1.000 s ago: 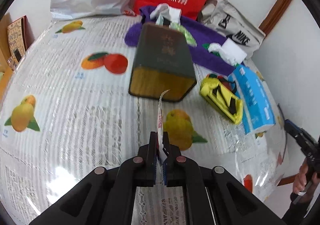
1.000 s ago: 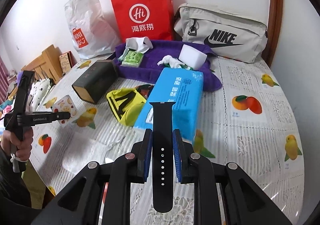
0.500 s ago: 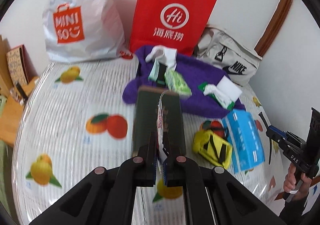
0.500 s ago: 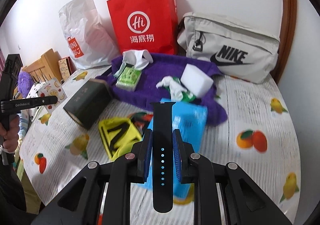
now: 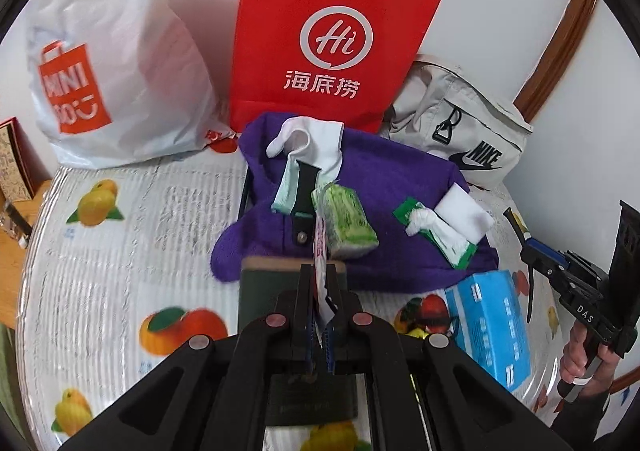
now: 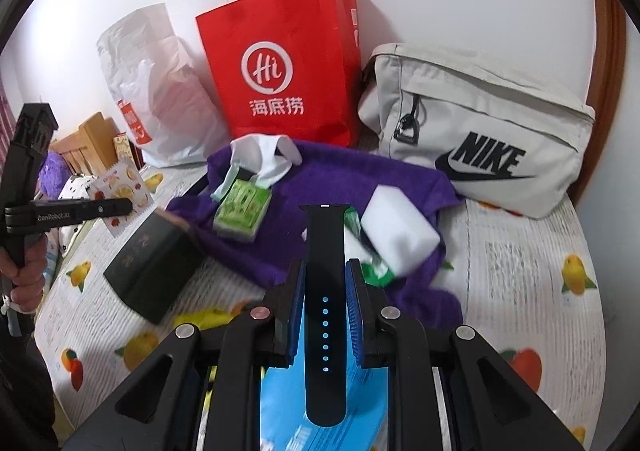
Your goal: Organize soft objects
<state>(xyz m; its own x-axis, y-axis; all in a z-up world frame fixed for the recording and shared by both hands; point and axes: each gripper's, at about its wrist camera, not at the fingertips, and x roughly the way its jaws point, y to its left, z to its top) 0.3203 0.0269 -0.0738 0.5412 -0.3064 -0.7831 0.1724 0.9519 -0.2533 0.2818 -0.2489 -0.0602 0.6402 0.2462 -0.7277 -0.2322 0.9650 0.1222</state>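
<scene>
My left gripper (image 5: pixel 319 283) is shut on a thin fruit-printed packet (image 5: pixel 320 247), held edge-on above a dark box (image 5: pixel 256 291); the packet shows flat in the right wrist view (image 6: pixel 122 187). My right gripper (image 6: pixel 325 271) is shut on a black watch strap (image 6: pixel 325 291), raised over the blue tissue pack (image 6: pixel 280 395). A purple towel (image 5: pixel 384 187) at the back holds a white sock (image 5: pixel 312 147), a green tissue pack (image 5: pixel 348 219), a white sponge (image 5: pixel 462 213), a green wipe packet (image 5: pixel 436 231) and another black strap (image 5: pixel 304 195).
A red paper bag (image 5: pixel 328 35), a white Miniso bag (image 5: pixel 100 63) and a grey Nike bag (image 5: pixel 460 139) stand against the wall. A yellow pouch (image 6: pixel 208 319) lies by the blue pack. The fruit-print tablecloth (image 5: pixel 120 251) covers the table.
Both grippers have moved forward and up toward the purple towel with their loads. The dark box now lies under the left gripper and the blue tissue pack under the right one.
</scene>
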